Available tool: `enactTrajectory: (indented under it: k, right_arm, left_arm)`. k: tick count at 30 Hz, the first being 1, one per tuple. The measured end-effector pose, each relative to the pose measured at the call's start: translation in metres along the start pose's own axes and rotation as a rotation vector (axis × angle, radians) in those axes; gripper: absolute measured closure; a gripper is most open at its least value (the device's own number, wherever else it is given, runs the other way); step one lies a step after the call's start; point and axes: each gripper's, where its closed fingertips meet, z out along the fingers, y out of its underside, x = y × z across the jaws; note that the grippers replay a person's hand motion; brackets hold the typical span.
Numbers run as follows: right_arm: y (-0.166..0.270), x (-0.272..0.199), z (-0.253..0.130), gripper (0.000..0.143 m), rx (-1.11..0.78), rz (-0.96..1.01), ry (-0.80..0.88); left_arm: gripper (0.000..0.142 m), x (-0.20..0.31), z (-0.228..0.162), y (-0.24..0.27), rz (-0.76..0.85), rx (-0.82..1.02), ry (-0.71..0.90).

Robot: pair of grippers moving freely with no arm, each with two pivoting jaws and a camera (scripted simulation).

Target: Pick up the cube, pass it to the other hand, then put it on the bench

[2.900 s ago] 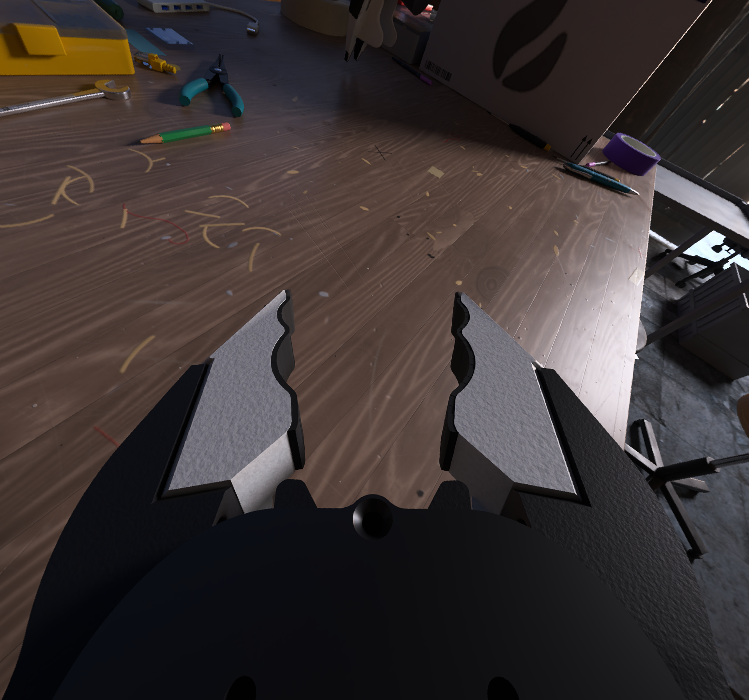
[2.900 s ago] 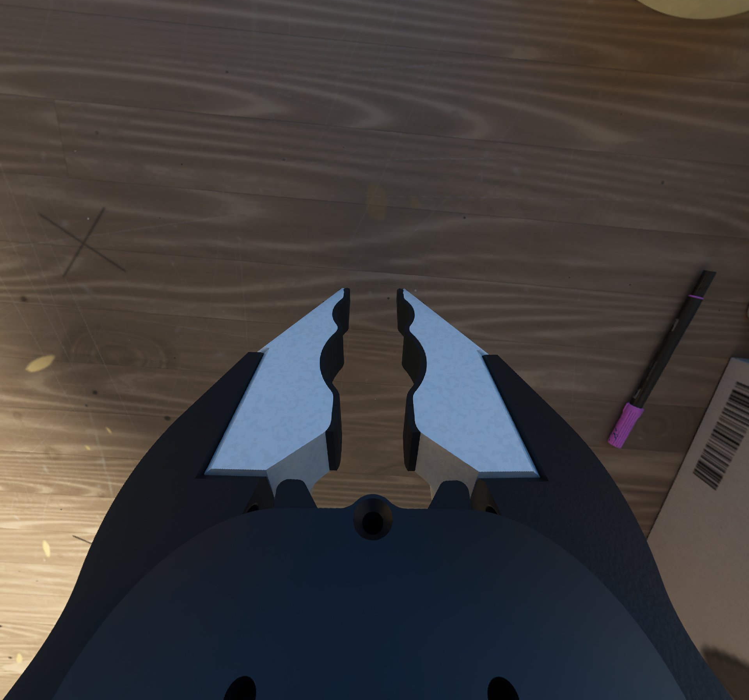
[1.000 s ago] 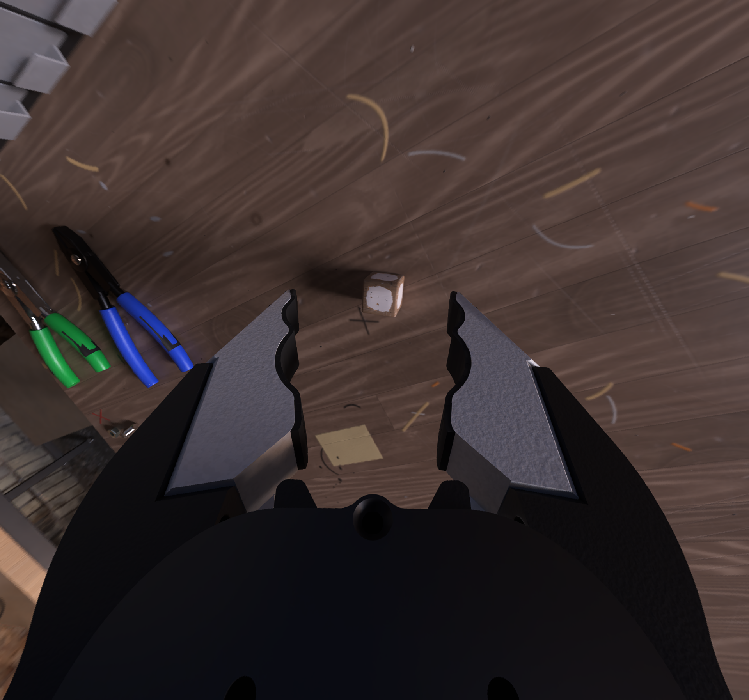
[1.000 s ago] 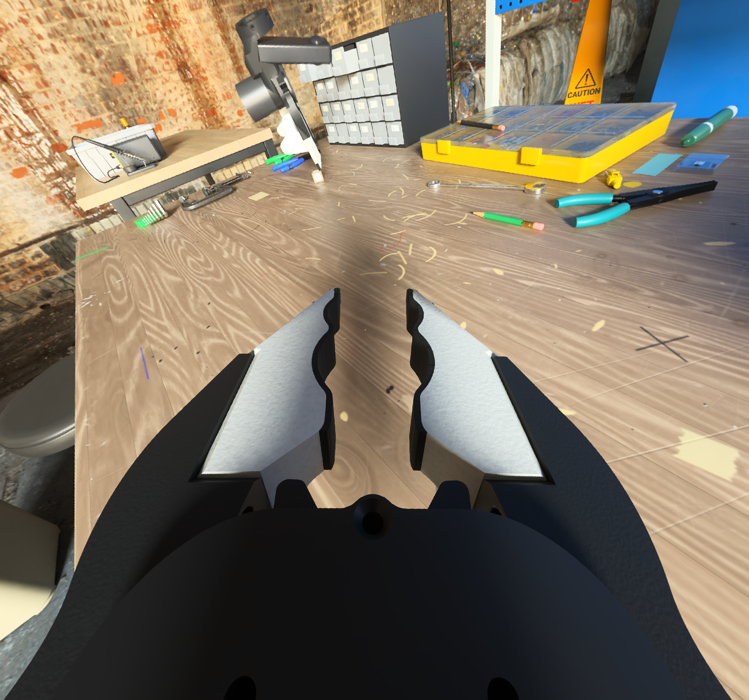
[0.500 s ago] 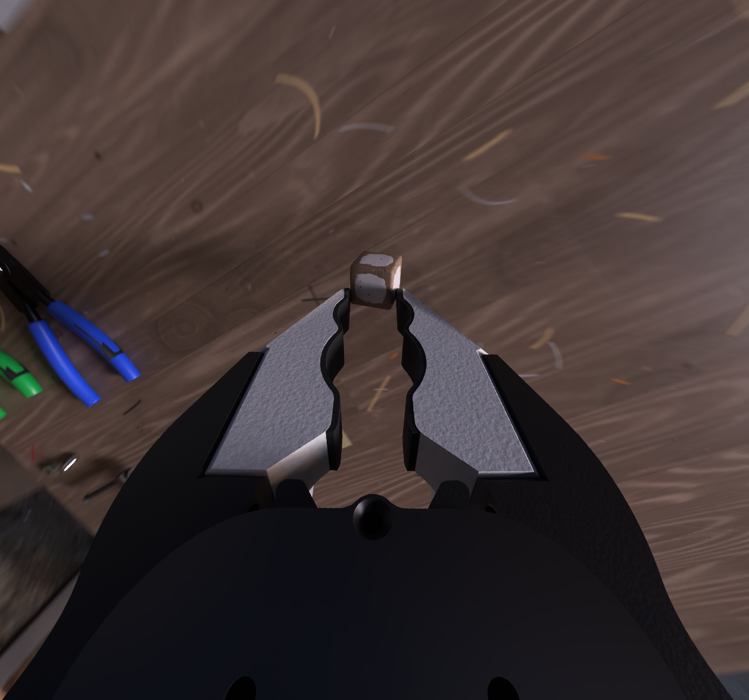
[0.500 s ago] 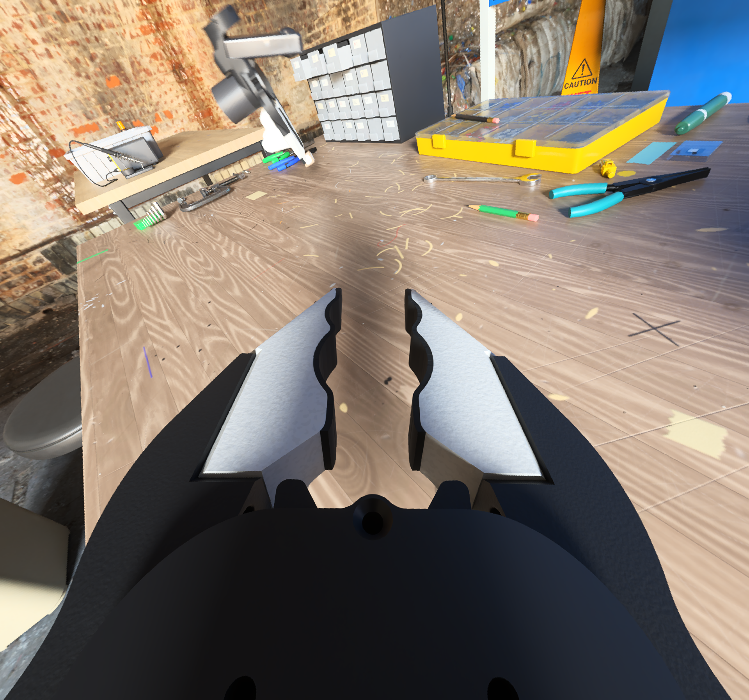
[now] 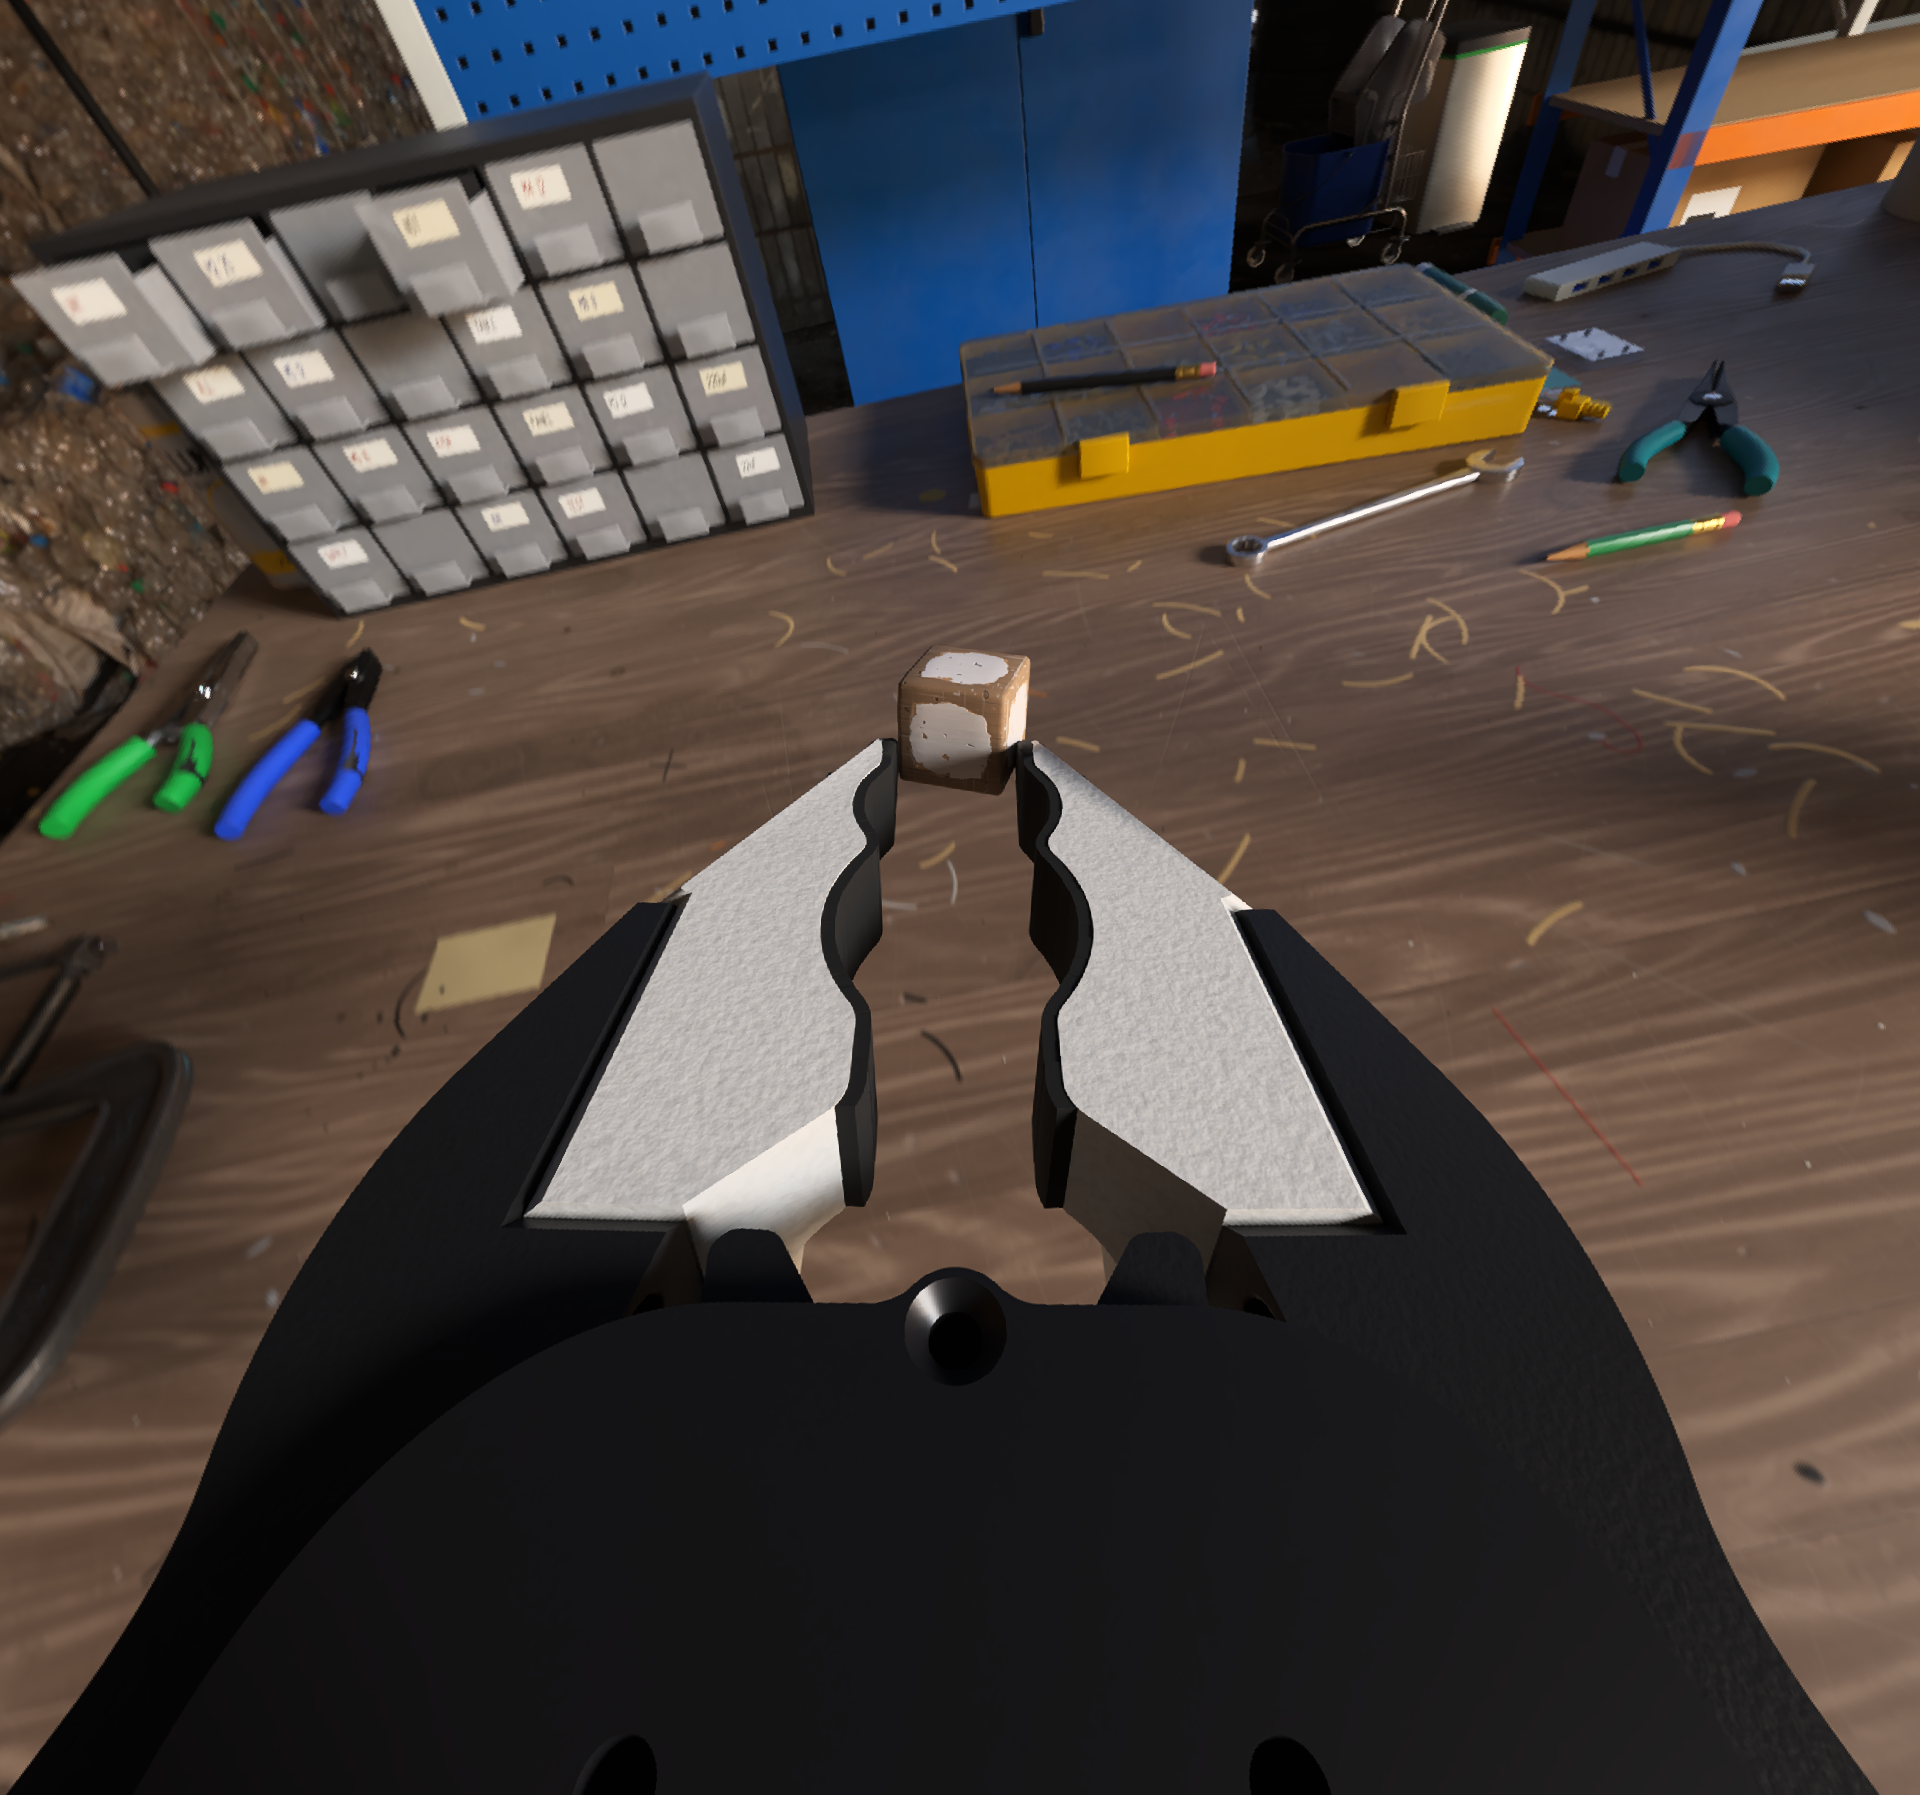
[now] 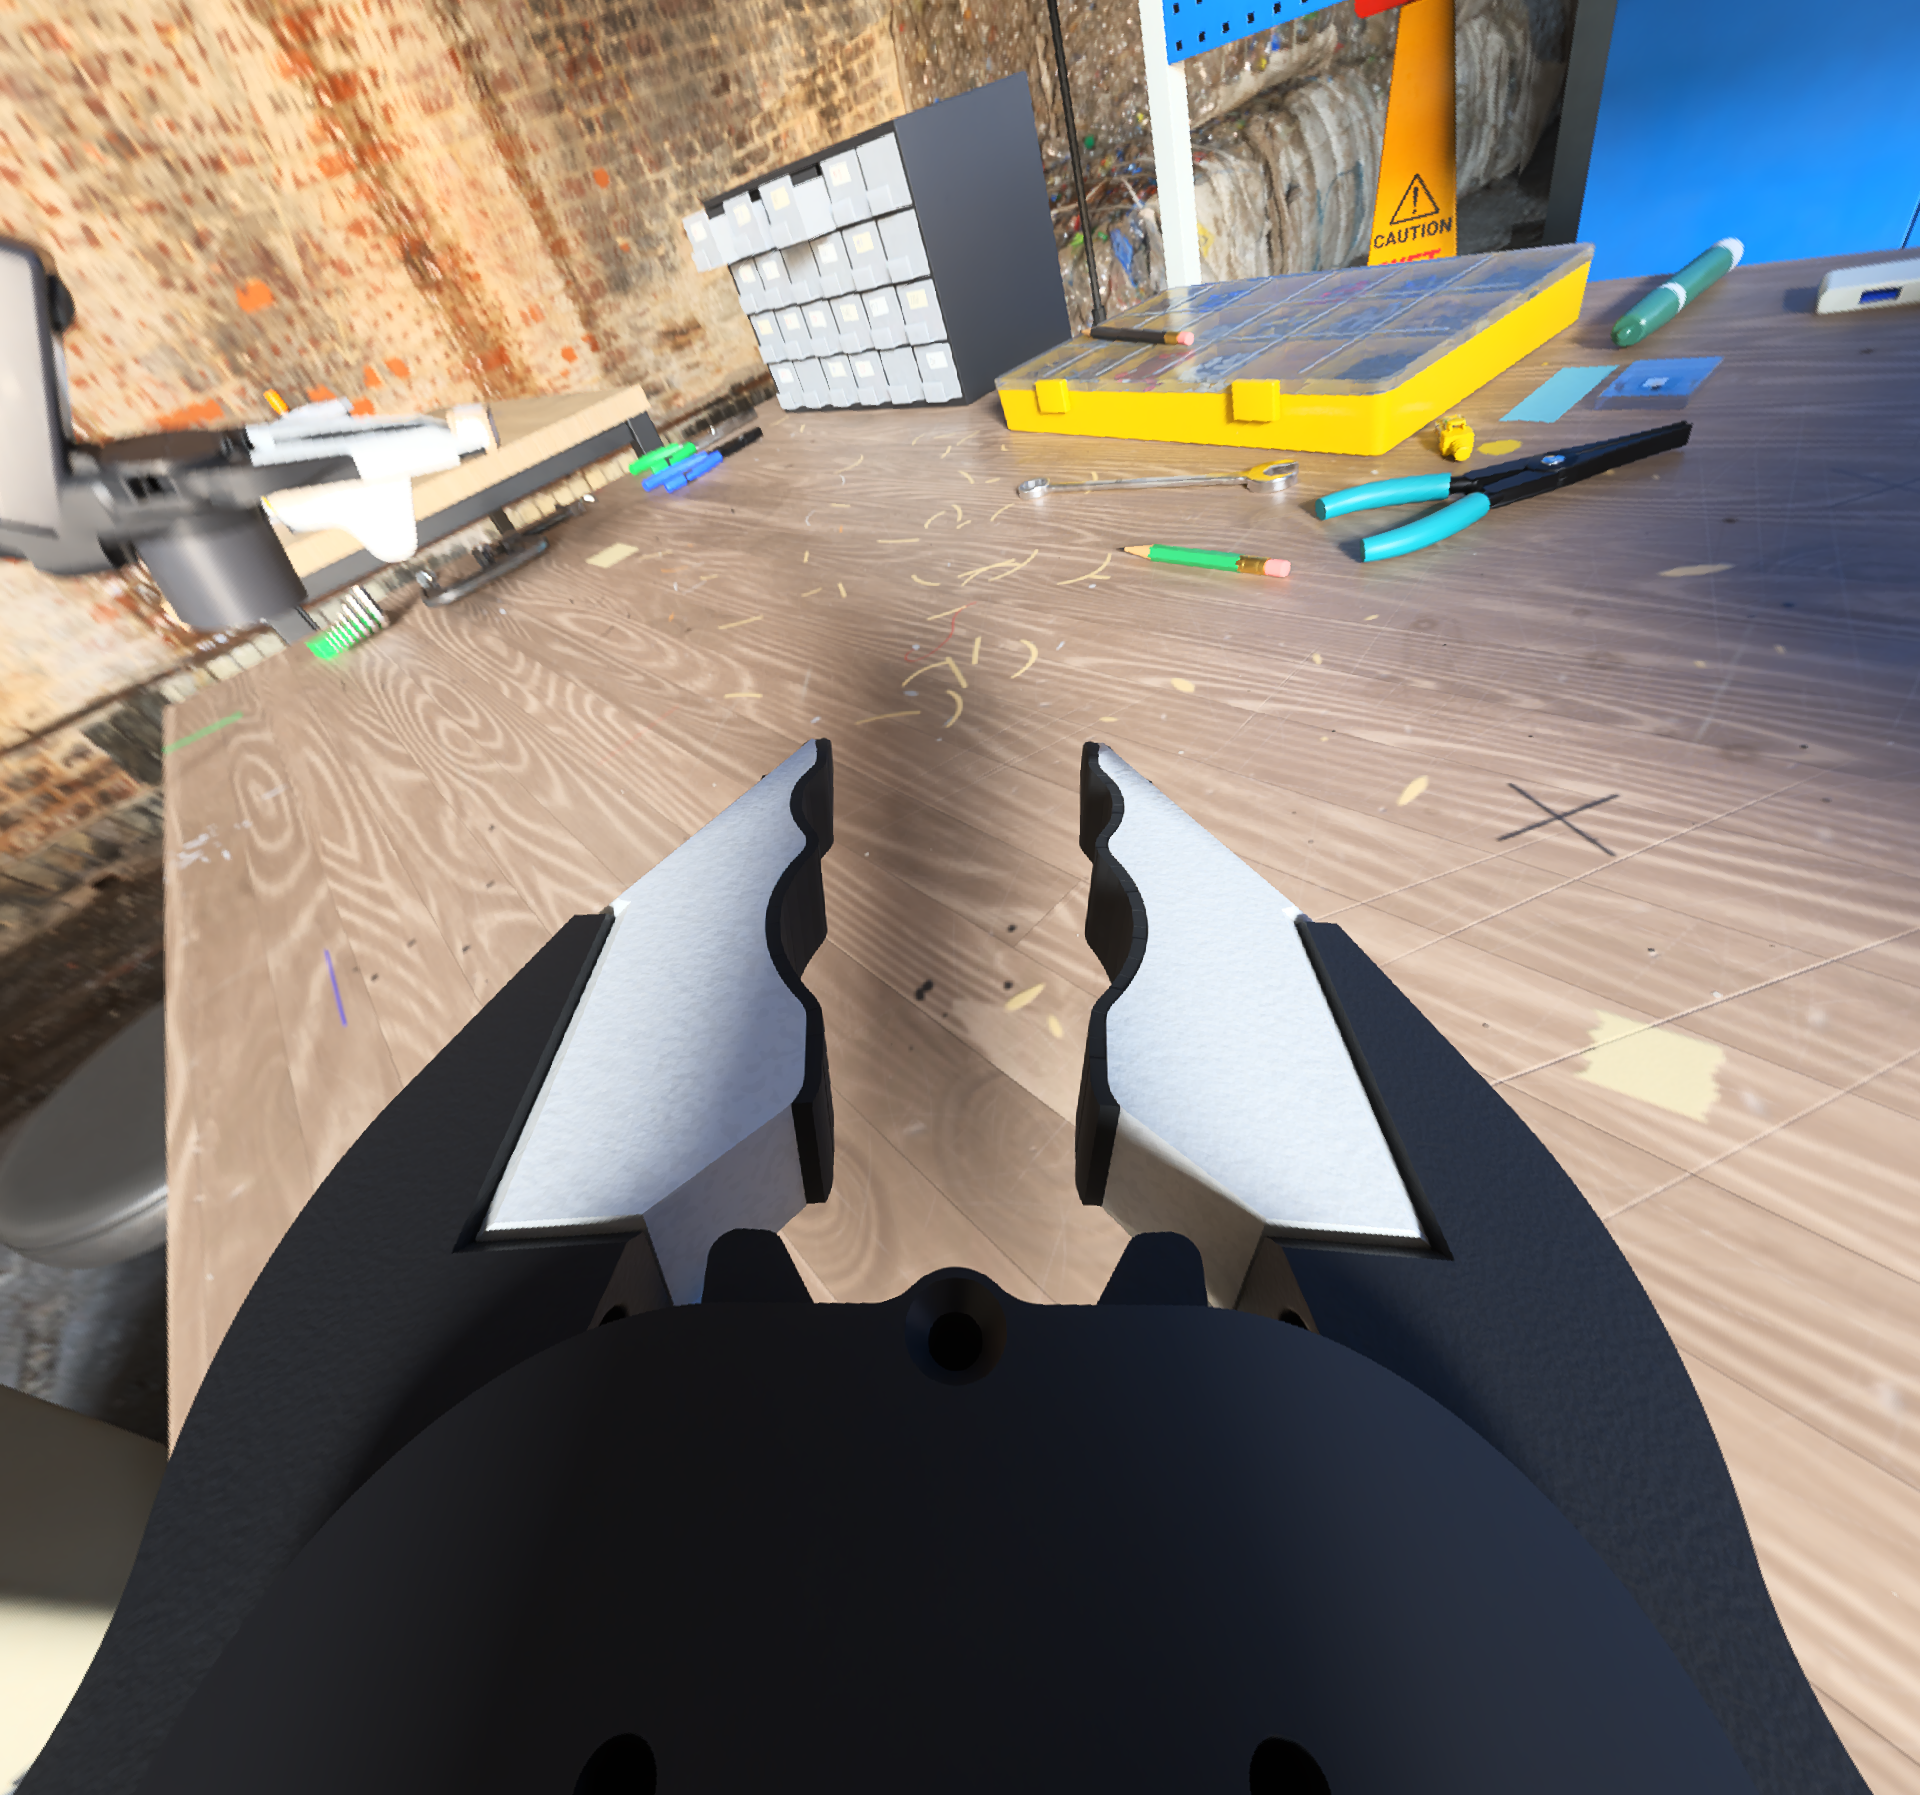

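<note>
A small brown cube (image 7: 961, 719) with worn white patches sits pinched between the fingertips of my left gripper (image 7: 954, 760), held above the wooden bench (image 7: 1403, 862). The left gripper is shut on it and points level toward the back of the bench. My right gripper (image 8: 956, 758) is open and empty, low over the bench (image 8: 1299, 727) and aimed along it. The left gripper also shows in the right wrist view (image 8: 312, 483), far left and up in the air; the cube at its tips is too blurred to make out there.
A grey drawer cabinet (image 7: 416, 363) and a yellow organiser box (image 7: 1247, 415) stand at the back. A wrench (image 7: 1361, 509), teal pliers (image 7: 1704, 436), a green pencil (image 7: 1642, 535) and blue and green pliers (image 7: 291, 748) lie around. The bench's left edge (image 8: 166, 914) borders a stool (image 8: 73, 1143).
The left gripper closed on the cube, lifted it off the bench and tilted from looking down to looking level. The right gripper's jaws opened wider. The left gripper moved nearer in the right view.
</note>
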Motion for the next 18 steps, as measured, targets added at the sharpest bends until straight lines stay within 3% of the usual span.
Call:
enactTrajectory:
  k: [5,9,14,18]
  right_arm:
    - [-0.009,0.008,0.005,0.095,0.013,0.077,-0.011]
    - [-0.015,0.0,0.014,0.089,0.003,0.165,-0.068]
    - [-0.04,-0.043,0.047,0.075,-0.075,0.45,-0.382]
    - [-0.053,-0.08,0.075,0.07,-0.217,0.763,-0.684]
  left_arm:
    - [0.12,0.006,-0.009,0.021,-0.039,0.012,0.045]
    - [0.12,0.03,-0.015,0.001,-0.054,0.144,0.188]
    - [0.12,0.138,-0.029,-0.056,0.134,0.426,0.637]
    - [0.12,0.235,-0.023,-0.067,0.352,0.433,0.898]
